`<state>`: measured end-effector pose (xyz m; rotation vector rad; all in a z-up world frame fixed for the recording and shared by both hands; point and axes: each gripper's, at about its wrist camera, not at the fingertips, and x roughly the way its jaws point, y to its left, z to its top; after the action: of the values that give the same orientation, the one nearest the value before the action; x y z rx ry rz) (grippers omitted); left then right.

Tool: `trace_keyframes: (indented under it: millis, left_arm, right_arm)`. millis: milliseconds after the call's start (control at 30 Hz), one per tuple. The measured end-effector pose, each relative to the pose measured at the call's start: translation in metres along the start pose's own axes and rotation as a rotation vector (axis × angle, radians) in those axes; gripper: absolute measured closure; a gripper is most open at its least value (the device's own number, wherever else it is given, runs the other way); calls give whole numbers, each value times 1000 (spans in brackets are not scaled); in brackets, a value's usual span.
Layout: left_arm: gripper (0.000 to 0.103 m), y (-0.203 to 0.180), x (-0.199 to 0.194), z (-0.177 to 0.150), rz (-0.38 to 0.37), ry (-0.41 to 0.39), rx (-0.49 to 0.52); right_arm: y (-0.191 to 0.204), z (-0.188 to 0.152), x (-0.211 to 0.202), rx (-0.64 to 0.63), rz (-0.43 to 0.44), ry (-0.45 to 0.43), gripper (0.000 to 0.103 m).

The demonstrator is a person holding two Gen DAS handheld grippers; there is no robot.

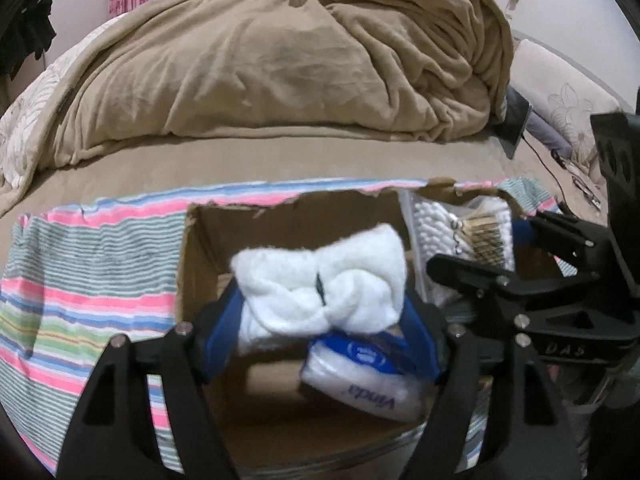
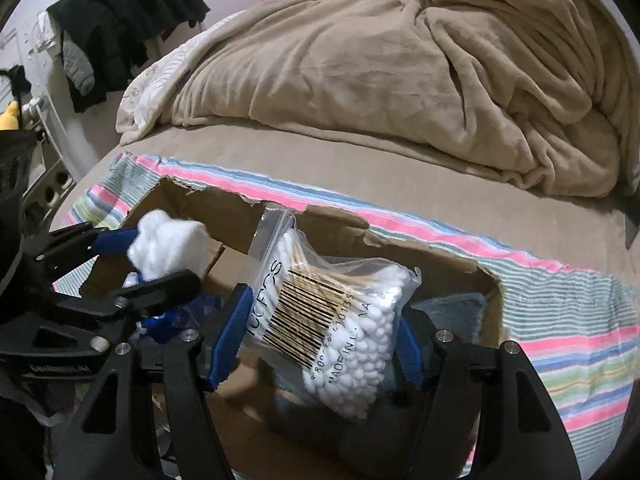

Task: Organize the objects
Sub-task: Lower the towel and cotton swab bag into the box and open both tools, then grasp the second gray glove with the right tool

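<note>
Two blue-padded fingers of the left gripper [image 1: 320, 312] pinch a rolled white towel [image 1: 320, 276] at the centre of the left wrist view, its long axis running across the frame from left to right. Just below it, inside the cardboard box [image 1: 208, 240], lies a tissue pack [image 1: 360, 384] printed with "Vinda", the word reading upside down; whether the towel touches it cannot be told.

The right gripper [image 2: 316, 340] has its fingers clamped on a clear zip bag of cotton swabs [image 2: 336, 320] at the centre of the right wrist view, held over the right half of the same box. The bag's long axis is tilted, with the zip seal at the upper left and the white swab tips at the lower right. Its label shows a barcode and "MADE IN C…"; the other lettering is only partly legible.

The box has torn, ragged upper edges and rests on a striped pink, blue and green cloth [image 1: 80, 280] spread over the bed. Behind it, across the upper frame, is a heaped tan blanket [image 1: 280, 60]. Dark clothes [image 2: 128, 20] hang at the upper left of the right wrist view. A grey cloth [image 2: 452, 312] lies in the box's right corner.
</note>
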<state>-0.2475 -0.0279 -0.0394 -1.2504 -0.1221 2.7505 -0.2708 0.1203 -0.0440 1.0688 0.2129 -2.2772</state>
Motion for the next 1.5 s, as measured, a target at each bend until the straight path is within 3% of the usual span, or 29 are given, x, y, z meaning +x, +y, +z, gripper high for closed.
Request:
trace_keyframes:
  millis: [133, 367, 600, 933, 1233, 1500]
  left_arm:
    - [25, 0, -6, 1, 3, -3, -11]
    - [12, 0, -38, 1, 15, -62, -21]
    - [12, -2, -80, -12, 22, -106, -39]
    - [12, -7, -135, -59, 3, -121, -77]
    - [12, -5, -153, -101, 8, -95, -97]
    - [12, 10, -148, -132, 28, -51, -135]
  right_arm:
    - [-1, 0, -4, 1, -6, -13, 33]
    - [-2, 2, -34, 21, -21, -87, 15]
    - [10, -1, -69, 9, -30, -127, 15]
    - [33, -32, -101, 11, -2, -127, 15]
    - [60, -69, -114, 11, 35, -100, 15]
    - [82, -90, -95, -13, 53, -31, 15]
